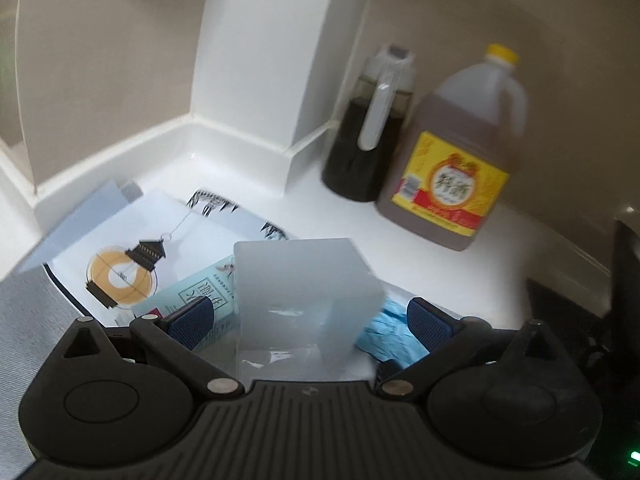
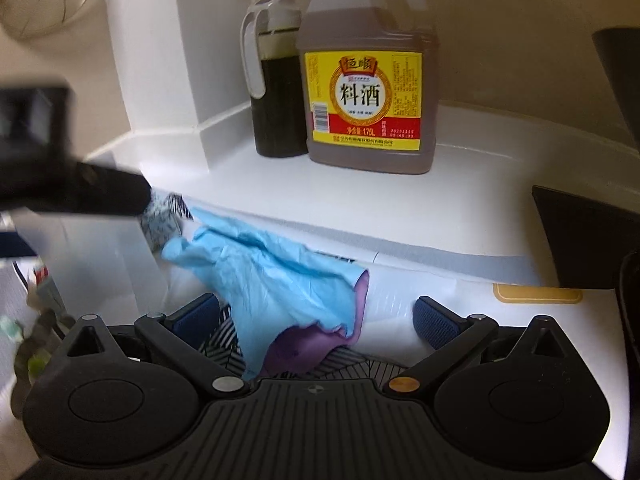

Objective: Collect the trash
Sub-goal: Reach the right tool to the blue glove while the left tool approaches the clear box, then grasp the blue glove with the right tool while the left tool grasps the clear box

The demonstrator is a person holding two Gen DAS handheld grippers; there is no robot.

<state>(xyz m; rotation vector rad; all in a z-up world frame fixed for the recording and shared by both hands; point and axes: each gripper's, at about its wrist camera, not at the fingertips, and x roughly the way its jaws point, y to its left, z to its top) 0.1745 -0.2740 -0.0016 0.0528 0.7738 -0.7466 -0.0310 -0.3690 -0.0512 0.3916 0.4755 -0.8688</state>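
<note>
A translucent white plastic box (image 1: 304,300) stands on the white counter between the open fingers of my left gripper (image 1: 310,322), touching neither pad. A pale blue carton with Chinese print (image 1: 200,292) lies to its left and a crumpled blue glove (image 1: 386,332) to its right. In the right wrist view my right gripper (image 2: 316,322) is open around the same blue glove (image 2: 272,276), whose purple inside (image 2: 304,344) shows at the cuff. The box (image 2: 92,256) and the blurred black left gripper (image 2: 76,188) are at the left.
A printed white paper sheet (image 1: 132,248) lies under the trash. A dark sauce pitcher (image 2: 276,80) and a large cooking wine jug (image 2: 368,80) stand at the back by the wall. A white pillar (image 1: 264,52) fills the corner. A black object (image 2: 584,236) is at the right.
</note>
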